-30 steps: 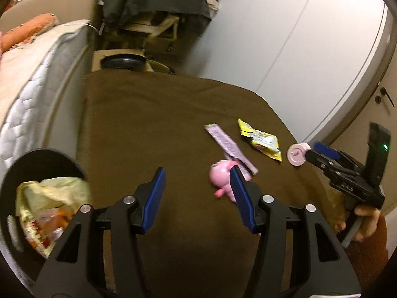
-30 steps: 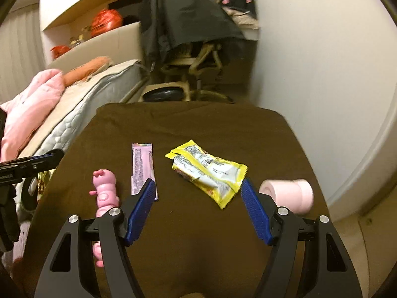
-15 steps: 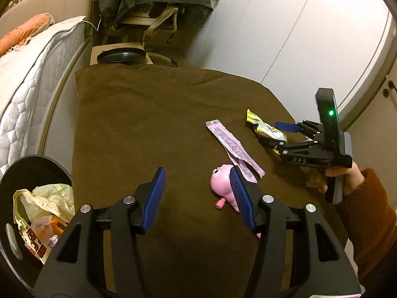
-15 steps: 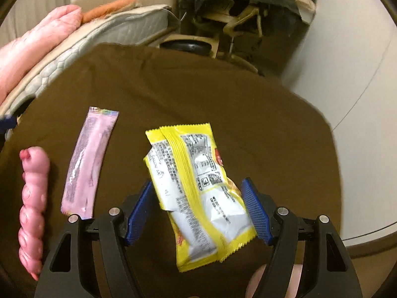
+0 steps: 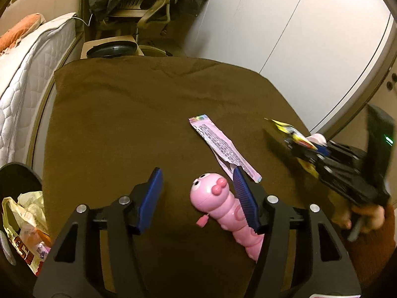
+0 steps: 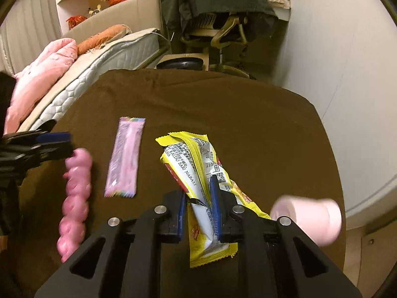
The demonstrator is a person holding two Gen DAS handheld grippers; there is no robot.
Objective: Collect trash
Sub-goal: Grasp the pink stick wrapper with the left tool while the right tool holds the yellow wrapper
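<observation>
The right gripper [image 6: 199, 206] is seen closing on the yellow snack wrapper [image 6: 198, 173], pinched and creased between its pads. The left gripper [image 5: 198, 198], jaws opening and holding nothing, is poised over the brown cloth [image 5: 124, 124]. Low to its left, a black bin [image 5: 15, 186] is already loaded with bagged rubbish. Just ahead of its right finger lies the pink wrapper [image 5: 220, 146], uncollected. Against that finger, a pink caterpillar toy [image 5: 223, 211] is seen. Collection is judged partly done.

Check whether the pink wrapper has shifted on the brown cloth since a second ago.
No. The pink wrapper lies flat where it was, between the pink caterpillar toy and the yellow snack packet.
</observation>
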